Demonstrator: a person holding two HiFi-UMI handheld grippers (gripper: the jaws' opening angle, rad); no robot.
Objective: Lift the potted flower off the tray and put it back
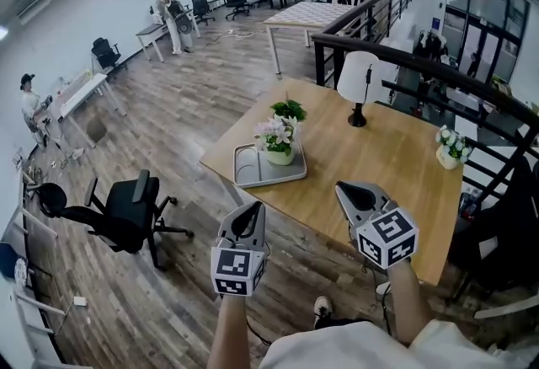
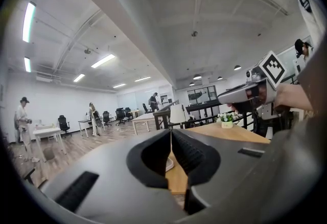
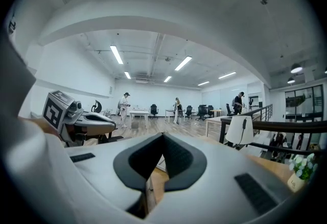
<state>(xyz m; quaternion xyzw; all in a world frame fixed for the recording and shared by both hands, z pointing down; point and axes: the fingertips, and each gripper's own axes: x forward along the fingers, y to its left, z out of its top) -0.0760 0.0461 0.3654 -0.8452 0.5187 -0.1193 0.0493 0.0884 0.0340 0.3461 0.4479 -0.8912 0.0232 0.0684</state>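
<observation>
A potted flower (image 1: pixel 277 140) with pale pink blooms in a white pot stands on a grey tray (image 1: pixel 253 168) at the near left corner of a wooden table (image 1: pixel 379 157). My left gripper (image 1: pixel 249 211) hangs short of the table's near edge, shut and empty. Over the table's near edge my right gripper (image 1: pixel 352 189) is also shut with nothing in it. Both are well apart from the pot. In the left gripper view my shut left gripper (image 2: pixel 170 133) hides most of the tray. In the right gripper view my right gripper (image 3: pixel 163 137) points over the table.
A white table lamp (image 1: pixel 360 85) stands at the table's far side and a second small flower pot (image 1: pixel 450 149) at its right edge. A black office chair (image 1: pixel 122 211) stands on the wooden floor to the left. A black railing (image 1: pixel 438 68) runs behind the table. People stand at far desks.
</observation>
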